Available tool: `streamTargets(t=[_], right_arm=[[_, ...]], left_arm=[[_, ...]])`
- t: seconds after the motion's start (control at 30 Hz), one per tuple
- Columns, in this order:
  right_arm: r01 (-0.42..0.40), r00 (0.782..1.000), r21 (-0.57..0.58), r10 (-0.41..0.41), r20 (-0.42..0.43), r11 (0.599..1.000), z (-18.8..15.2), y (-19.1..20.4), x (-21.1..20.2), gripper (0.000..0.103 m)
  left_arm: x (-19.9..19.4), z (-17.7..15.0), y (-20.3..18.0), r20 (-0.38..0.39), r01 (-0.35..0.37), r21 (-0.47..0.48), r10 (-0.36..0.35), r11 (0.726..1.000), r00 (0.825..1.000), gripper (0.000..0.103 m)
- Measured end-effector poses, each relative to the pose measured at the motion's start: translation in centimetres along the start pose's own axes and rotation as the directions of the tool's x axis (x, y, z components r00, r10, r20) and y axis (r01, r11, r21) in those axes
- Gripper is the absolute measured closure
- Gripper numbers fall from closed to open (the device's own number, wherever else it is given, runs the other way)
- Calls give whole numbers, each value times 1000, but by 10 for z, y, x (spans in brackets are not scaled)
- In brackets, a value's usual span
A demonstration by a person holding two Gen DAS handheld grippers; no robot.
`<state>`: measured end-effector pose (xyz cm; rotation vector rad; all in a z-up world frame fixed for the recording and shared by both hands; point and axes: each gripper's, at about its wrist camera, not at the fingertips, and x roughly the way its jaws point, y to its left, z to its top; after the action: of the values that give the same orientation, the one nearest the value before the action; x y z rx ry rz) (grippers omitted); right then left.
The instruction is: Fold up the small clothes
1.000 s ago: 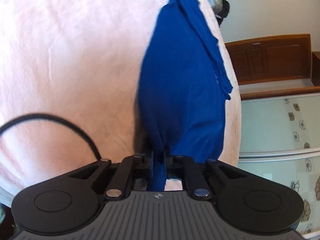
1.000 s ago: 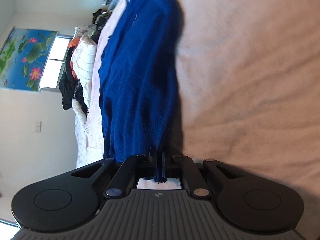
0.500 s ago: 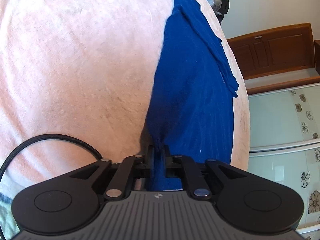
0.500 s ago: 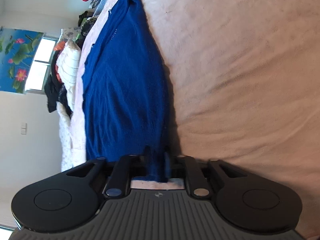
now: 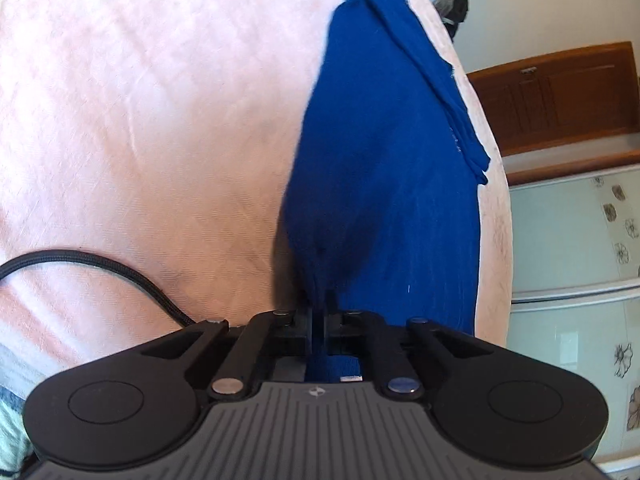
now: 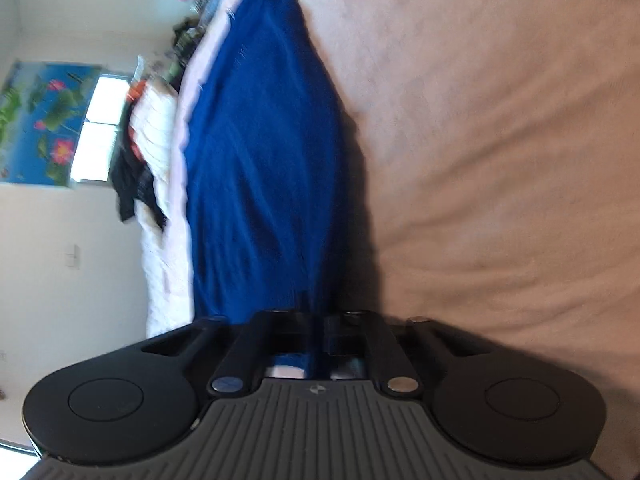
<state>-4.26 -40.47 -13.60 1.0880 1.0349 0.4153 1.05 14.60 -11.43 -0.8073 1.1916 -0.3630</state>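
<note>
- Blue garment: one piece, deep blue knit, stretched out long on the bed near its edge; a folded layer lies along its far side in the left wrist view. The same garment fills the middle of the right wrist view, which is blurred.
- Left gripper: fingers closed on a bunched edge of the blue garment, cloth pinched between them and showing below the clamp.
- Right gripper: fingers drawn together on the near edge of the garment, blue cloth visible between and behind them.
- Bed: pale pink sheet, lightly creased, carrying the garment; in the right wrist view it looks tan.
- Cable: black, braided, curving over the sheet to the left gripper.
- Wooden cabinet: brown, beyond the bed.
- Clothes pile: white, black and red items beside the bed's edge.
- Flower picture: on the wall, next to a bright window.
</note>
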Motion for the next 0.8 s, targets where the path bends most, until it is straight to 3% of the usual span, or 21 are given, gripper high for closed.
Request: streamTargets(t=[0.13,0.2,0.3,0.5,0.53,0.6,0.67,0.73,0.8], right_arm=[[32,999,-87,-29,28,996,-3,23,-25,95],[75,997,-128,-72,31,989,-1,27,-39,96],[135,990,-104,-138,-20,985,1,10,-30,96],[102,995,-88,-103,-11,991,-2,6,-23,95],[92,996,-77,-94,-14,993,-2,4,-22,84],[77,997,-37,-78,-20,996,0,-1,-23,82],[44,999,-7,-44,-17,999,1,-2,-26,63],[12,1000,-7,-12,13,1000,1,2,-27,52],[10,1000,-16,-10,19,1000,2,4,-22,56]], left_arm=[[-34,3,-19,59,-17,97,11,995,998,99],[-37,6,-18,38,-47,122,43,991,998,99],[-11,1,-1,-39,-104,77,107,992,993,99],[-14,0,2,-22,-97,66,99,993,995,99],[-13,0,1,-21,-99,70,100,993,995,97],[-15,-1,-1,-25,-108,78,111,991,994,97],[-15,-1,-6,-29,-135,88,138,987,990,95],[-11,-1,-13,-25,-159,110,163,981,986,94],[-8,-2,-19,-16,-184,121,187,975,982,94]])
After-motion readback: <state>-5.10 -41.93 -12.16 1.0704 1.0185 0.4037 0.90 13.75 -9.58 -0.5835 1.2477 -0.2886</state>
